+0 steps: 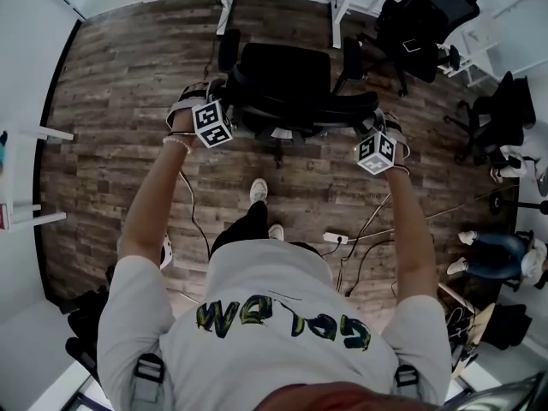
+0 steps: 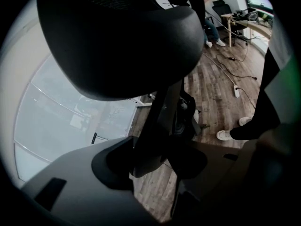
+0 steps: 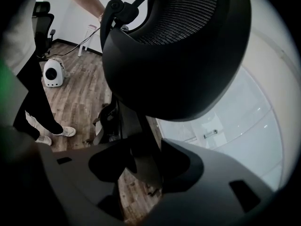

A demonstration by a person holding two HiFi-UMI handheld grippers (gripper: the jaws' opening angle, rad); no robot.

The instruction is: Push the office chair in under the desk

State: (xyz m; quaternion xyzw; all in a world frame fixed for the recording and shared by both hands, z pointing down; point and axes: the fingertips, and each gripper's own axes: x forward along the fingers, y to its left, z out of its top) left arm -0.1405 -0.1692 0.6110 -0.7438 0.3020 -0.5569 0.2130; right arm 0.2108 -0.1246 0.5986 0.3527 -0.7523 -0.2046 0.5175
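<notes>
A black office chair (image 1: 287, 71) stands on the wood floor, its seat facing the white desk legs (image 1: 340, 11) at the top of the head view. My left gripper (image 1: 199, 108) is at the left end of the chair's back and my right gripper (image 1: 383, 135) at the right end. In the left gripper view, the grey jaws of the left gripper (image 2: 155, 157) close around a black back-frame bar (image 2: 162, 117) under the mesh back (image 2: 122, 41). The right gripper (image 3: 141, 166) clamps a matching bar (image 3: 136, 135) below the mesh back (image 3: 178, 51).
A second black chair (image 1: 428, 15) stands at the back right and a third chair (image 1: 505, 114) further right. A power strip (image 1: 336, 238) with cables lies by my feet (image 1: 259, 192). A seated person's legs (image 1: 492, 255) are at the right. White furniture (image 1: 34, 135) stands left.
</notes>
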